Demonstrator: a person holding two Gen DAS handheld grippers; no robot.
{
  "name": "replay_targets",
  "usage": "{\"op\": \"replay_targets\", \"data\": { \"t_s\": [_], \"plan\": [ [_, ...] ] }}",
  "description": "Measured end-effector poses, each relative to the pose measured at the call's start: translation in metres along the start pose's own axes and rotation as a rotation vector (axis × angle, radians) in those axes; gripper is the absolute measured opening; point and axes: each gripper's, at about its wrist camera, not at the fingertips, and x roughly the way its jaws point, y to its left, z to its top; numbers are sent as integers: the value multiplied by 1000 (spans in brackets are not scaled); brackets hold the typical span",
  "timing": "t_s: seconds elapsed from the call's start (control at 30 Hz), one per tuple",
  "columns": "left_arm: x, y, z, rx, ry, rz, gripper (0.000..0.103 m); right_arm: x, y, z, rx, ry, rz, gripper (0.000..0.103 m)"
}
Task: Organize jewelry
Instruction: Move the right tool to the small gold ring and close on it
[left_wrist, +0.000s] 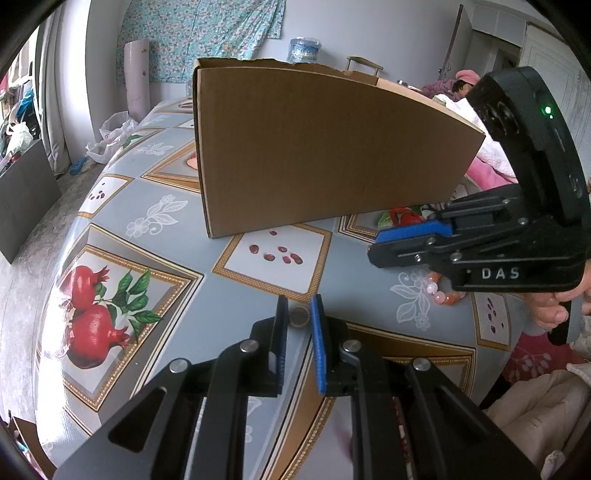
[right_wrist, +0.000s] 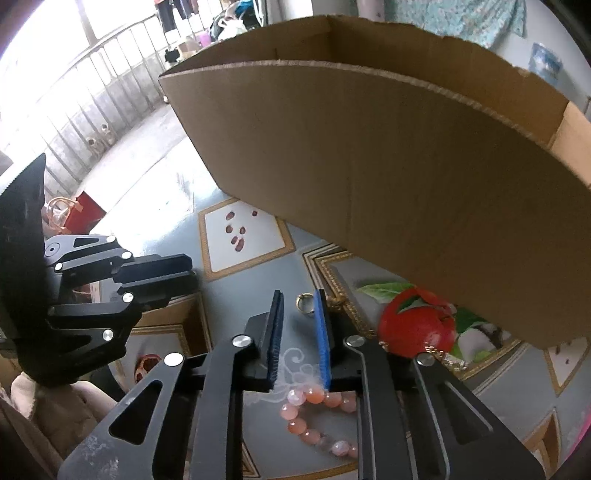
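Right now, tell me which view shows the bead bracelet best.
The right wrist view: the bracelet lies on the tablecloth as a curve of pink beads just below the right gripper. The left wrist view shows only a few beads under that gripper's body.

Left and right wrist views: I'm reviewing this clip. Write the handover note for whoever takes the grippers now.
Left gripper: shut on a small gold ring.
Right gripper: jaws narrow, a second gold ring at its tips; grip unclear.
Pink bead bracelet: lies on the patterned tablecloth under the right gripper, in front of the open brown cardboard box.
Done: unclear, box floor hidden.
Left: presumably both rings and the bracelet go into the box.
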Motion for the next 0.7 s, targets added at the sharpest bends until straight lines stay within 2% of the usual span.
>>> {"op": "replay_targets", "data": {
  "t_s": [0.13, 0.33, 0.7],
  "plan": [
    [0, 0, 0, -1, 0, 0, 12, 1, 6, 0, -9, -1, 35, 14],
    [0, 0, 0, -2, 0, 0, 12, -2, 6, 2, -10, -17, 3, 14],
    [0, 0, 0, -1, 1, 0, 12, 6, 25, 6, -103, -12, -31, 14]
  ]
}}
